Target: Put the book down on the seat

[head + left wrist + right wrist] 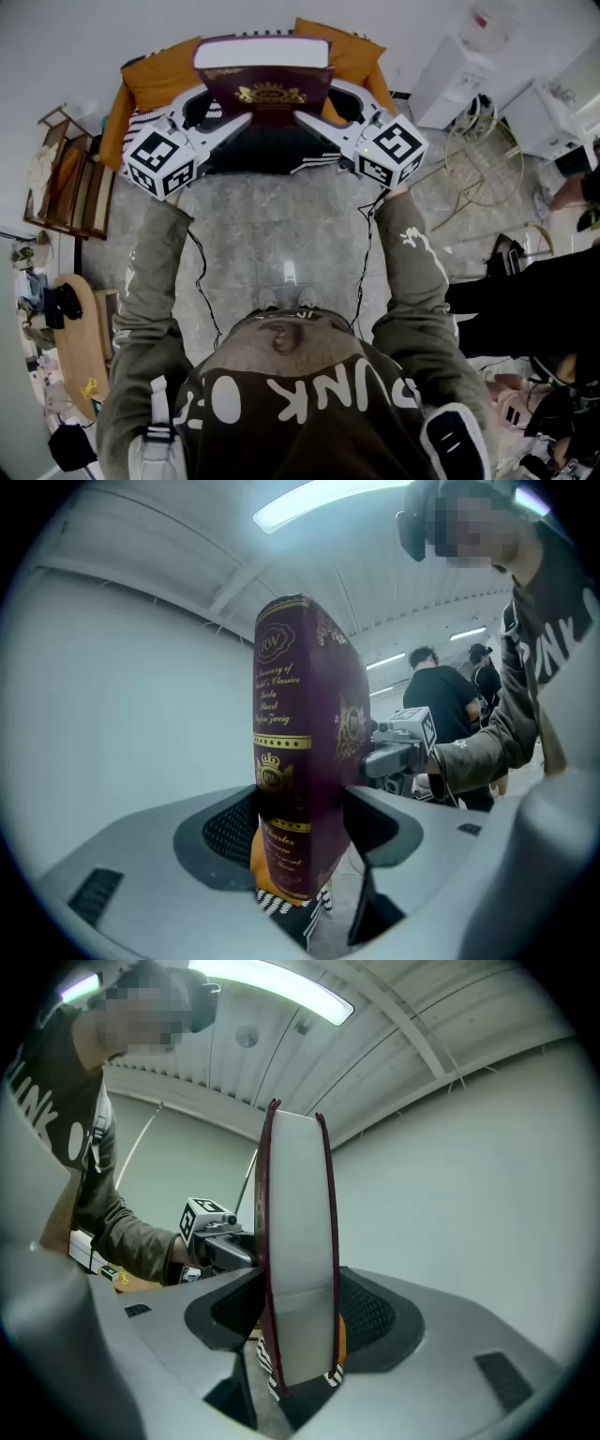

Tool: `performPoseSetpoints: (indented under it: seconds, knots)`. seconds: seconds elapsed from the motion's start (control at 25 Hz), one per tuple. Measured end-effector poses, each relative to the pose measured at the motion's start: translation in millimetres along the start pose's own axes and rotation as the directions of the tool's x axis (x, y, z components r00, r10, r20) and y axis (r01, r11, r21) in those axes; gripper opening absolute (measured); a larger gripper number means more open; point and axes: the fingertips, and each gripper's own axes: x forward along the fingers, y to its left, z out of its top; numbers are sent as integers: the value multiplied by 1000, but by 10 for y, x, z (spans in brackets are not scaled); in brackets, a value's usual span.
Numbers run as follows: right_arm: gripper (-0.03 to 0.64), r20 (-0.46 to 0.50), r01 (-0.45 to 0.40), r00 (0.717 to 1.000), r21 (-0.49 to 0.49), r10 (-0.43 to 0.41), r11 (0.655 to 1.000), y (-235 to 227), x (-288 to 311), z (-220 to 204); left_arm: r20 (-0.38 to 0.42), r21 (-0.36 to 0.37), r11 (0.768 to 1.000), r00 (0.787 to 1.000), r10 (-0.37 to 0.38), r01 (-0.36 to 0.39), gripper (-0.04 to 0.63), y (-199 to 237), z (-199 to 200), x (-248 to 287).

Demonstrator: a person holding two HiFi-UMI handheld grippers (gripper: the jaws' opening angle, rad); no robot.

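A thick maroon book (270,94) with a gold crest and white page edges hangs level above the seat (272,152), a dark striped couch with orange cushions (159,75). My left gripper (234,114) clamps the book's spine end and my right gripper (314,114) clamps the page-edge end. In the left gripper view the gold-lettered spine (286,733) stands upright between the pads of my left gripper (302,832), with my right gripper (398,747) beyond. In the right gripper view the white pages (298,1241) fill the gap of my right gripper (298,1326).
A wooden shelf (75,178) stands left of the couch. White cabinets (459,75) and a gold wire stool (483,155) are at the right. A person in black (525,300) stands at the right edge. Grey floor (281,234) lies in front of the couch.
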Motion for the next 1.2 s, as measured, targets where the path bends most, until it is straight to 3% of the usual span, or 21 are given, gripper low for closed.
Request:
performPoseSetpoints:
  seconds: [0.6,1.2]
  knots:
    - [256,-2,-16,1000,29,16,999,-45,-10,-57,-13,3,1000,1000,-5,5,267,15,-49,50]
    - [255,3,-50,999,61,50,997,-370,-441,-298,-66,-20,1000,998,13,-14,267,-224,-143,578]
